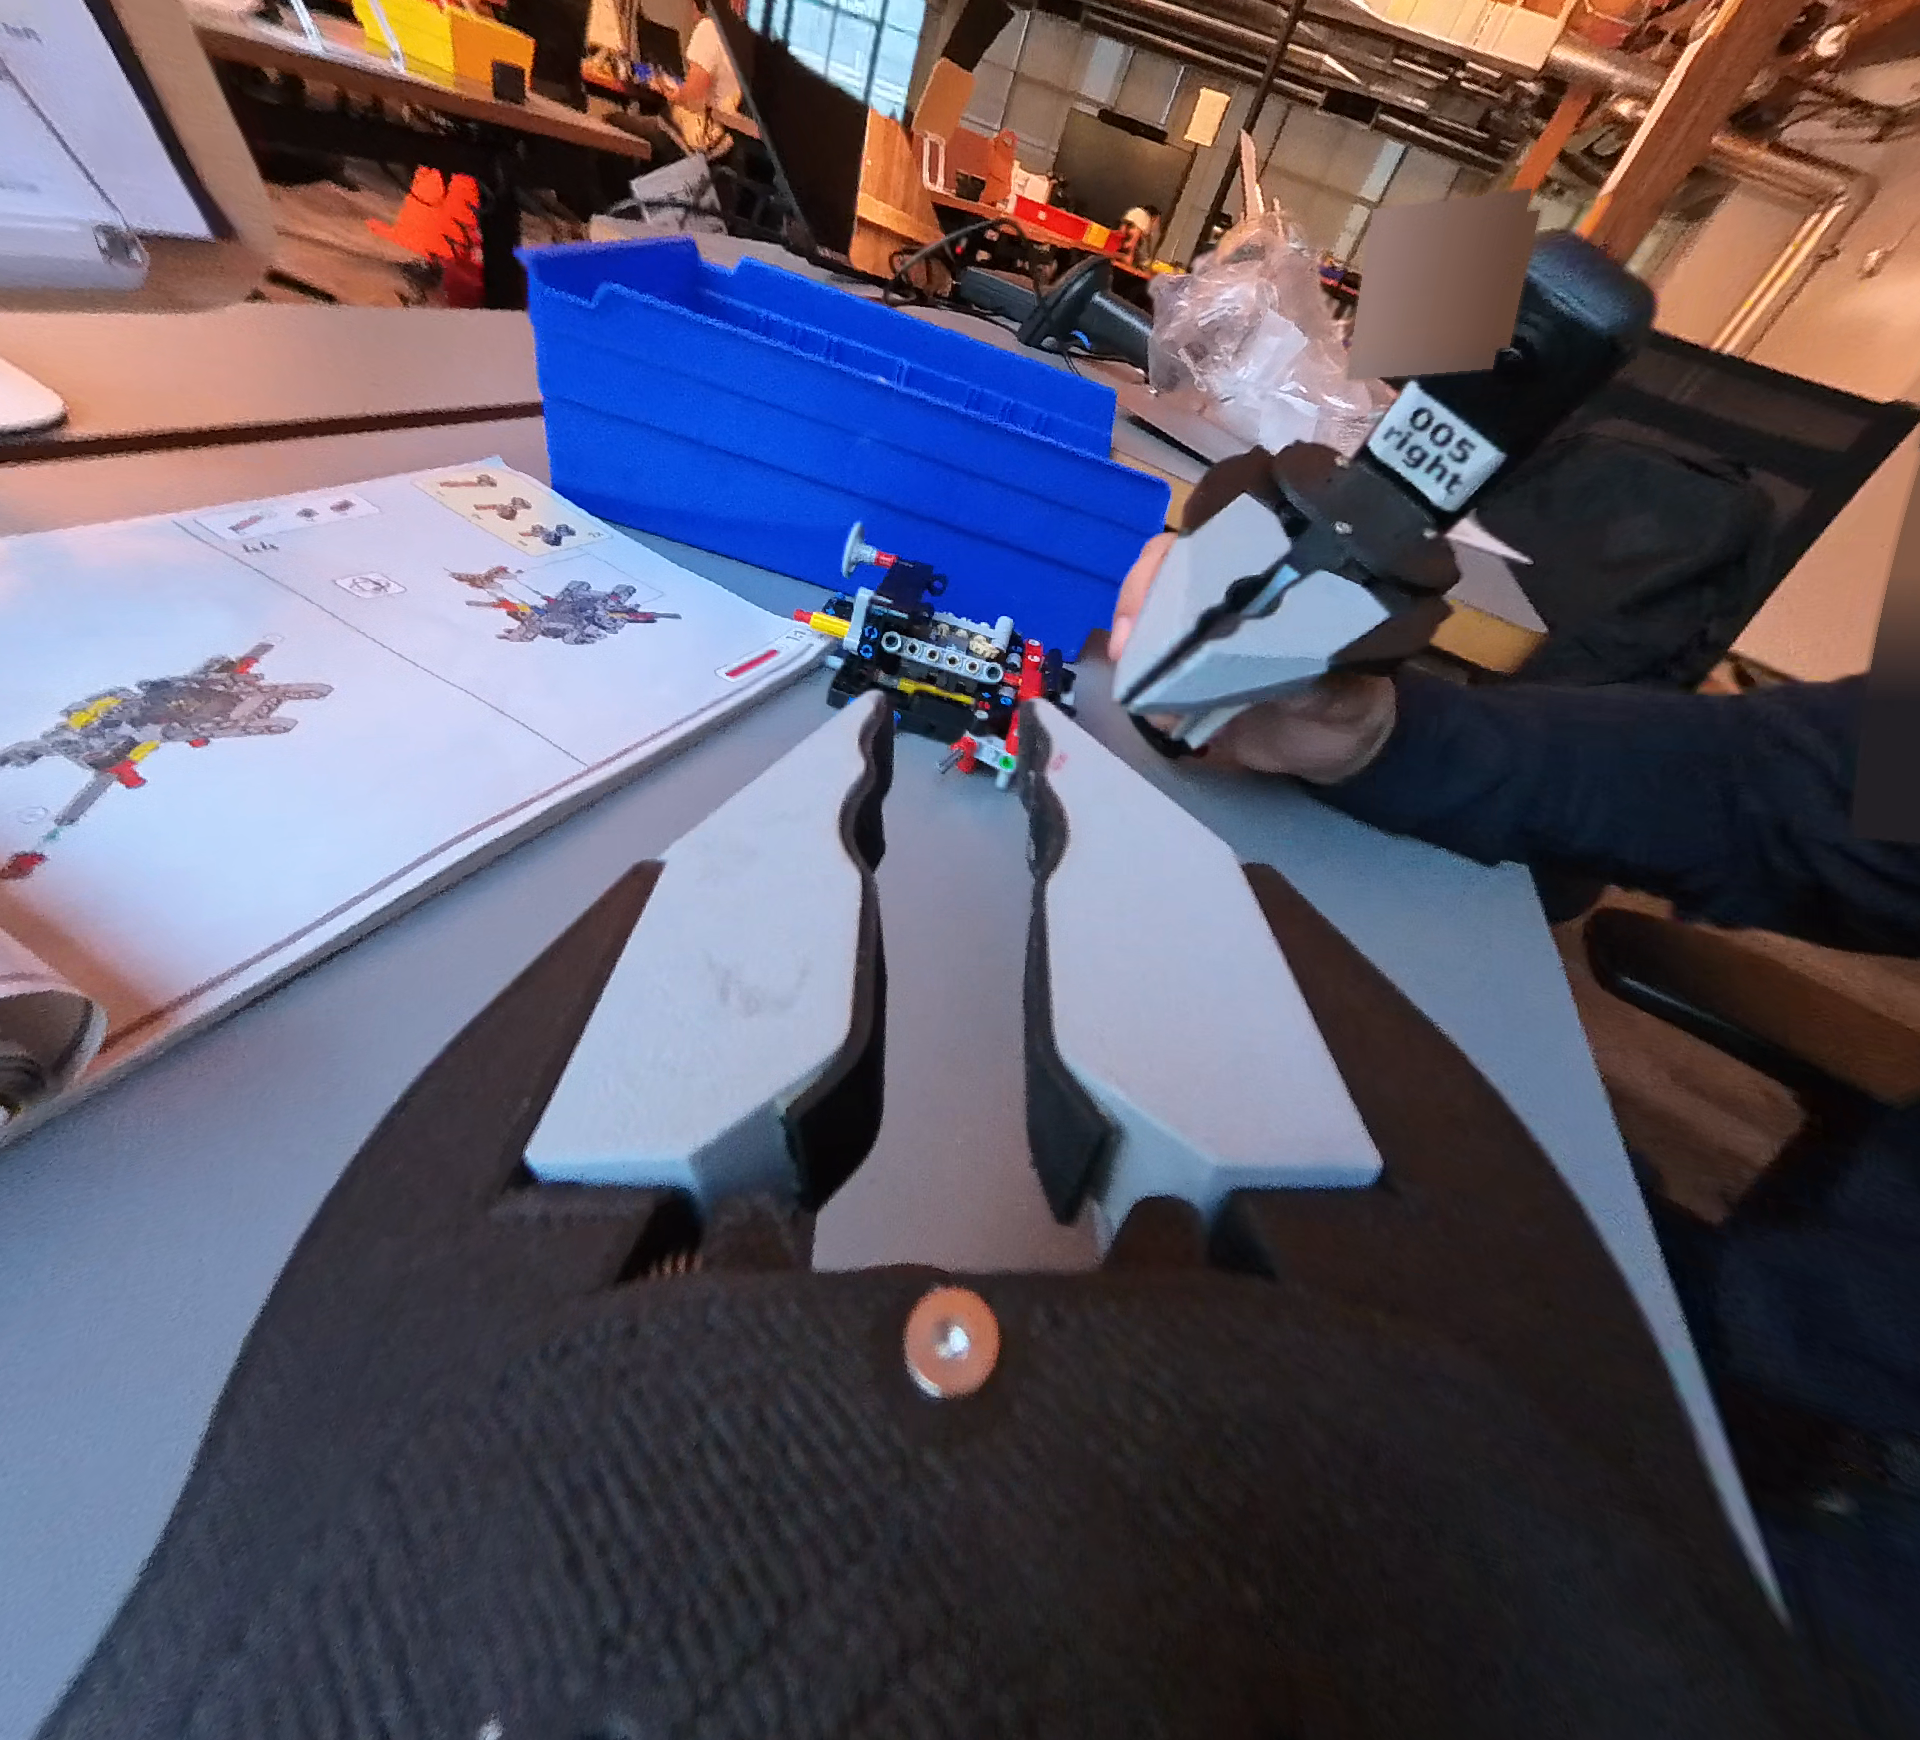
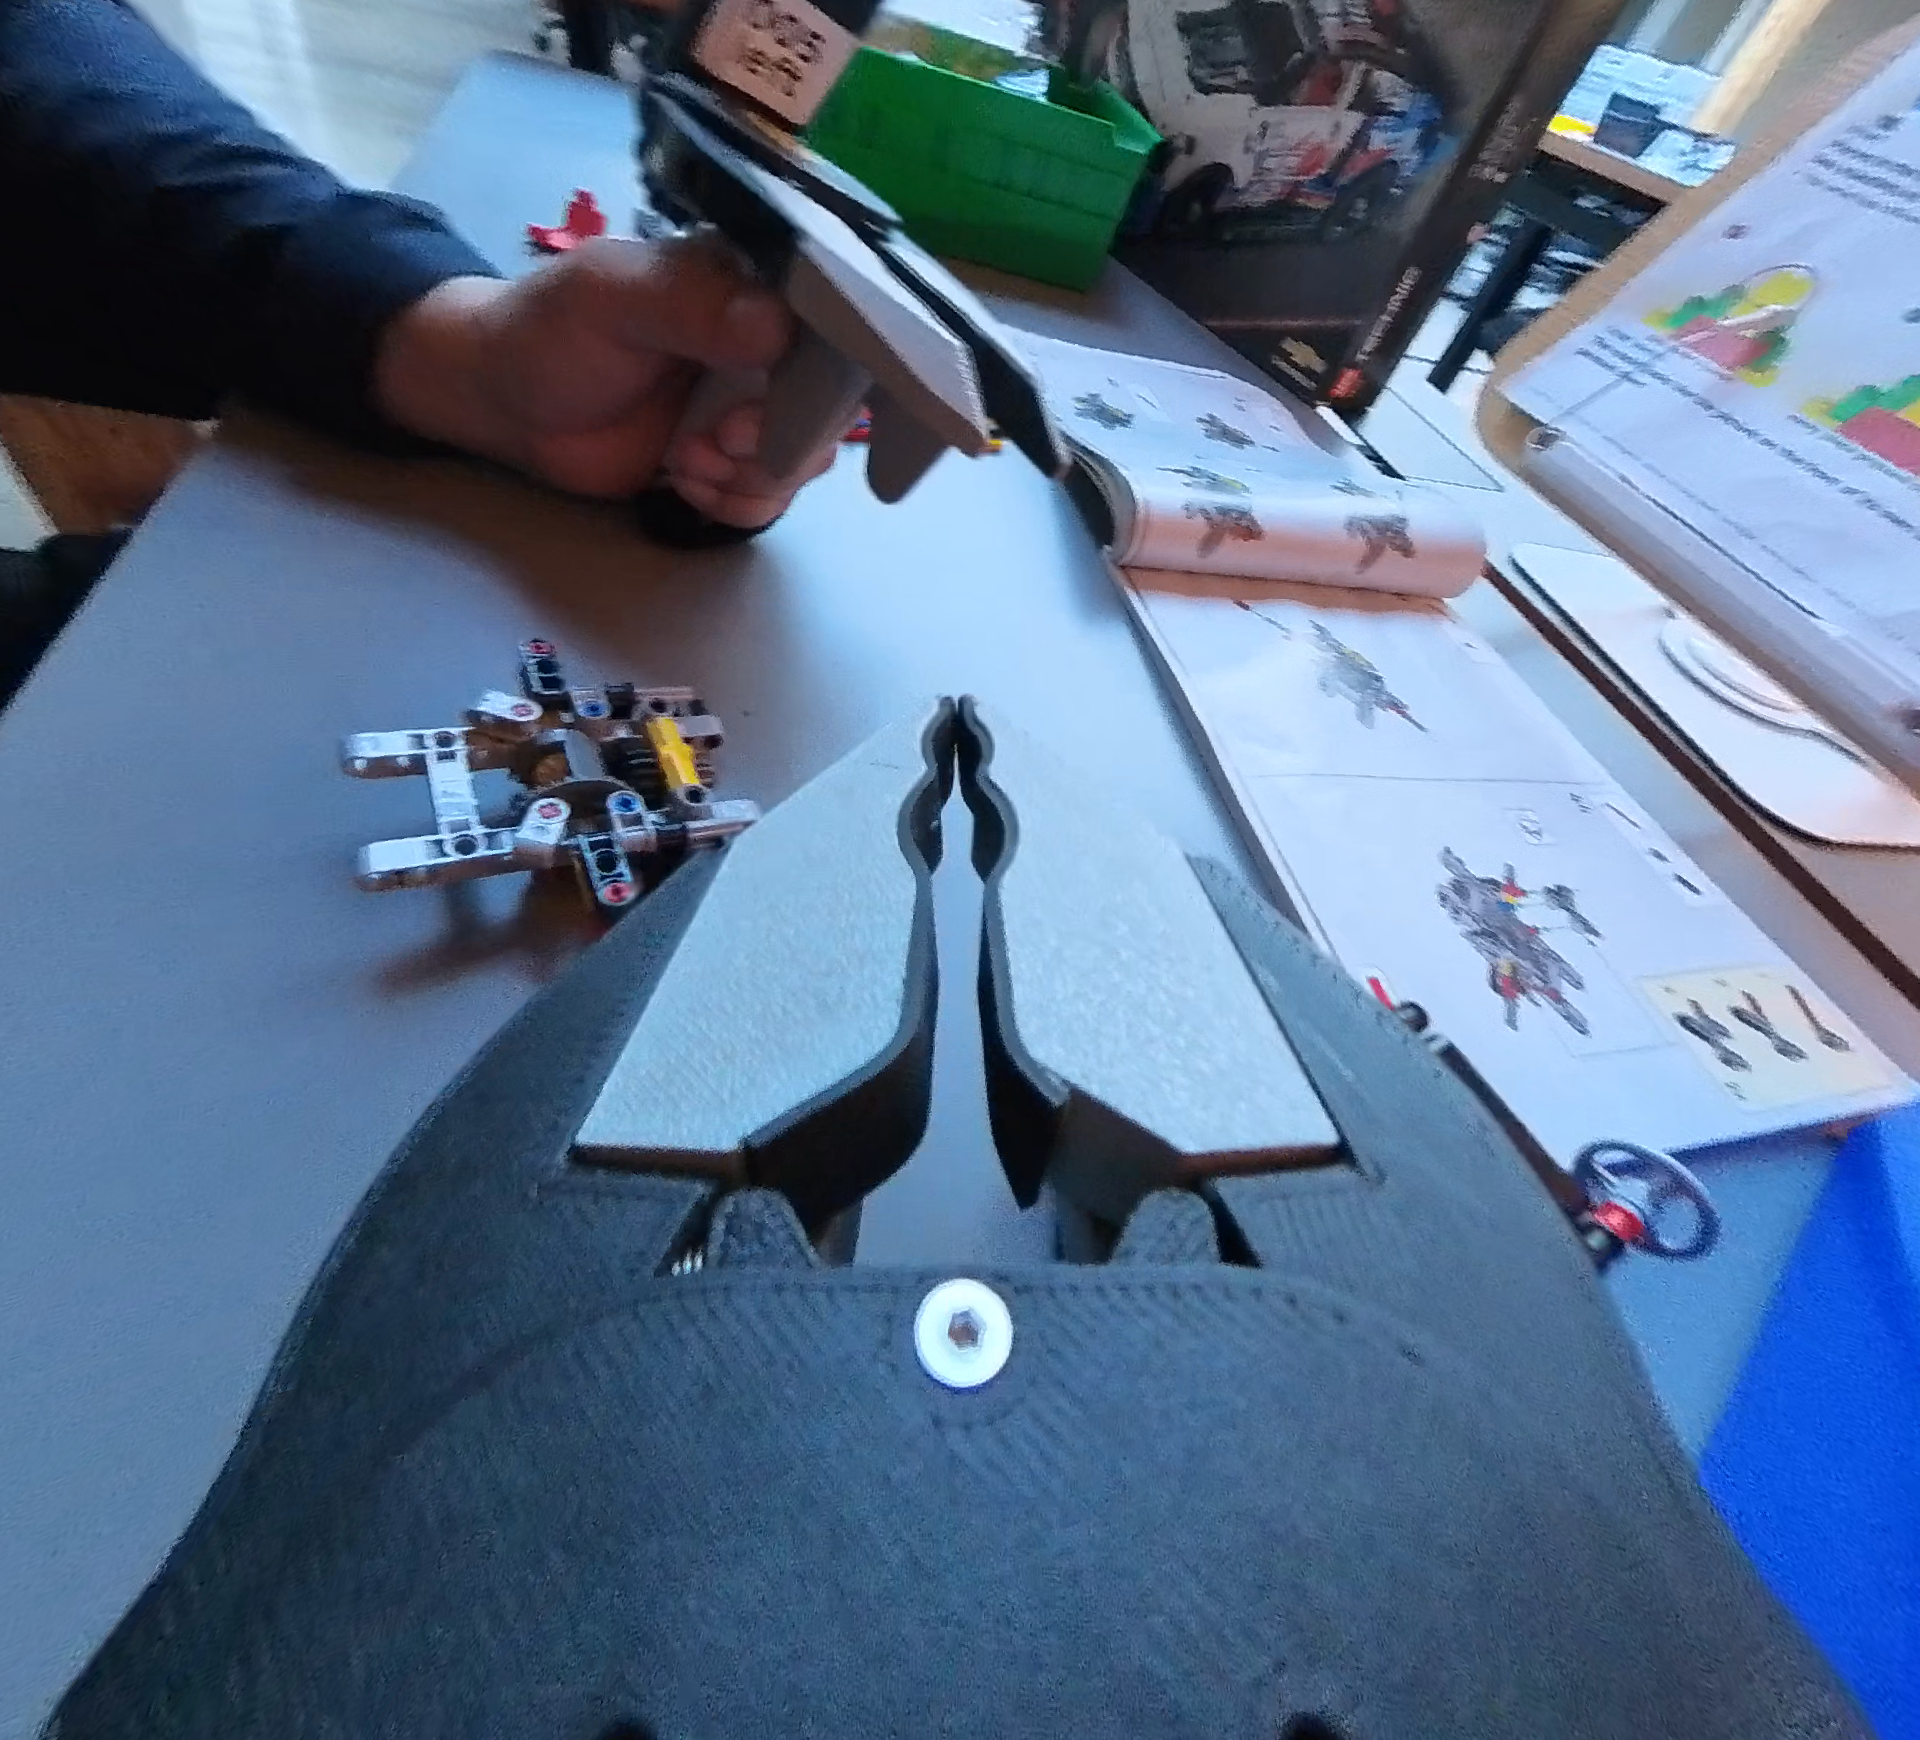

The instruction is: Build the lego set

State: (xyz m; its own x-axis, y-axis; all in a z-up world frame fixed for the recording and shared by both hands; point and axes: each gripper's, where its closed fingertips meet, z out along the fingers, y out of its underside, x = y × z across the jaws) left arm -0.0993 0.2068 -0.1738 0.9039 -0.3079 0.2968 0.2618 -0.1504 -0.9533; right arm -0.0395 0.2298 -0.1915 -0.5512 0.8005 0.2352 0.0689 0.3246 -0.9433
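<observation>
In the left wrist view my left gripper [image 1: 956, 719] is open, with bare table showing between its fingers. A small brick assembly [image 1: 935, 662] of grey, black, red and yellow parts, with a little wheel on a stalk, stands just beyond its fingertips. My right gripper [image 1: 1127, 703] hovers shut right of that assembly. In the right wrist view my right gripper [image 2: 956, 708] has its pads pressed together with nothing visible between them. A flat grey brick assembly [image 2: 540, 797] lies on the table to its left. The left gripper [image 2: 1023, 443] is held by a hand [image 2: 582, 381] farther off, above the table.
An open instruction booklet [image 1: 364, 703] lies left of the assembly and also shows in the right wrist view [image 2: 1455, 807]. A blue bin [image 1: 831, 443] stands behind it. A green bin [image 2: 987, 163], a building-set box [image 2: 1330, 80] and a small red part [image 2: 566, 225] sit farther back. My right fingertips sit around 8 cm from my left ones.
</observation>
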